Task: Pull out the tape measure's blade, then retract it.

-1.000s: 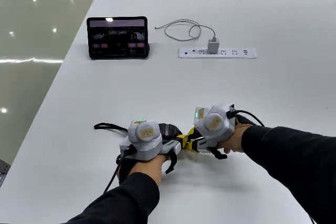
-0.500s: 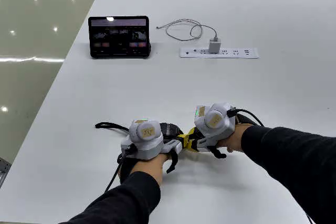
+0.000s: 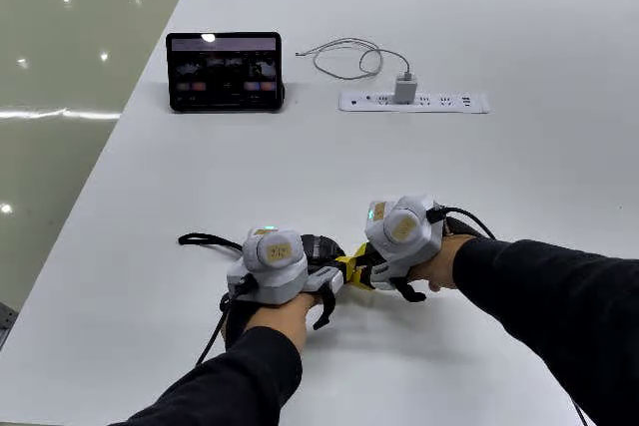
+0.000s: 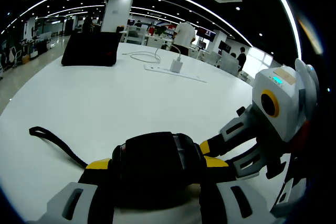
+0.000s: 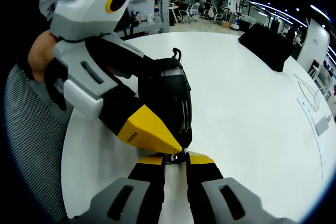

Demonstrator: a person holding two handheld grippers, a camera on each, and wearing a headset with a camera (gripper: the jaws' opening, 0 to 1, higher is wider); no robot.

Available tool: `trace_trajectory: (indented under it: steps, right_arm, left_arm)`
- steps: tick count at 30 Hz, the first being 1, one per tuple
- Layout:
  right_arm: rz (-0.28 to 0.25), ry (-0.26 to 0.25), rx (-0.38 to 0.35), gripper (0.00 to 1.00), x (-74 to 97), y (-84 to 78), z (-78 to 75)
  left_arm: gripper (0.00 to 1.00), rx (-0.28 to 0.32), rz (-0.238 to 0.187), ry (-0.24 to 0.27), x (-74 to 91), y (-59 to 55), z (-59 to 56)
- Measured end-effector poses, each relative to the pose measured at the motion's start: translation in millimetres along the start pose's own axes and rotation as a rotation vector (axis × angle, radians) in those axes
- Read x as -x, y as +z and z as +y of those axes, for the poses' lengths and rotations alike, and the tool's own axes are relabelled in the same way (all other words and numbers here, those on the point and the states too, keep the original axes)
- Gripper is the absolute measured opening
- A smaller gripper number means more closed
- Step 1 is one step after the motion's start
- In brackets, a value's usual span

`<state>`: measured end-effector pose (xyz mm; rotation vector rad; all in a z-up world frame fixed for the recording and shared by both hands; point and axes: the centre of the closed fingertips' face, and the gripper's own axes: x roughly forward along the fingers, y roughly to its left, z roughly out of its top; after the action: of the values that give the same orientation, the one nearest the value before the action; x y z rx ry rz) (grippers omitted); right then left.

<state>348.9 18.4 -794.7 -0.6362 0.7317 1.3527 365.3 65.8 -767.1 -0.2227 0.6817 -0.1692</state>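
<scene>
tape measure [image 3: 321,249], black-bodied, sits on the white table [image 3: 519,37] near the person's edge, and everything else is placed from it. the table spreads wide on every side of the tape measure.

well beyond the tape measure and to its left in the head view stands a dark tablet [image 3: 224,71], propped up. its screen shows rows of small thumbnails too fine to read. well beyond the tape measure and a little to its right lies a white power strip [image 3: 439,102]; any printing on it is too small to make out.

the left gripper [image 4: 156,179] has its yellow-tipped jaws clamped on the tape measure's body, one on each flank. the right gripper [image 5: 177,160] meets the tape measure from the right. its jaws are pinched nearly together on a small dark piece at the case's mouth, seemingly the blade tip [image 5: 176,155], with the case just beside those jaws.

tan stickers [image 3: 279,251] on top of both grippers, and small raised marks on one yellow jaw tip, are too small to read. a white charger [image 3: 405,87] is plugged into the power strip, and its thin white cable [image 3: 344,55] lies looped beside it, well beyond the tape measure. a black wrist strap [image 3: 205,240] trails from the tape measure to its left, flat on the table.
</scene>
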Motion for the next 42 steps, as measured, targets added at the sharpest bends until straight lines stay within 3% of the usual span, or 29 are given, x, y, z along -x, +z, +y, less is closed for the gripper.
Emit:
trace_trajectory:
  steps: [13,21,30,36,42]
  right_arm:
    - [-0.002,-0.004,-0.007,0.11,0.6,0.0,-0.7]
    - [0.006,0.002,-0.013,0.11,0.5,0.6,-0.6]
    - [0.030,0.018,0.041,0.12,-0.5,0.9,0.3]
    - [0.024,0.002,0.051,0.12,-0.2,0.3,0.1]
    - [0.005,0.004,0.017,0.22,2.0,1.7,0.4]
  left_arm:
    - [0.62,-0.003,0.000,-0.003,-0.3,-0.1,-0.2]
    - [0.63,-0.005,-0.032,0.003,0.6,1.7,-0.5]
    - [0.63,-0.015,-0.030,0.005,0.9,2.1,-0.4]
    - [0.63,-0.014,-0.039,0.007,1.4,2.0,-0.4]
    - [0.64,0.014,-0.020,-0.014,-0.1,1.3,0.1]
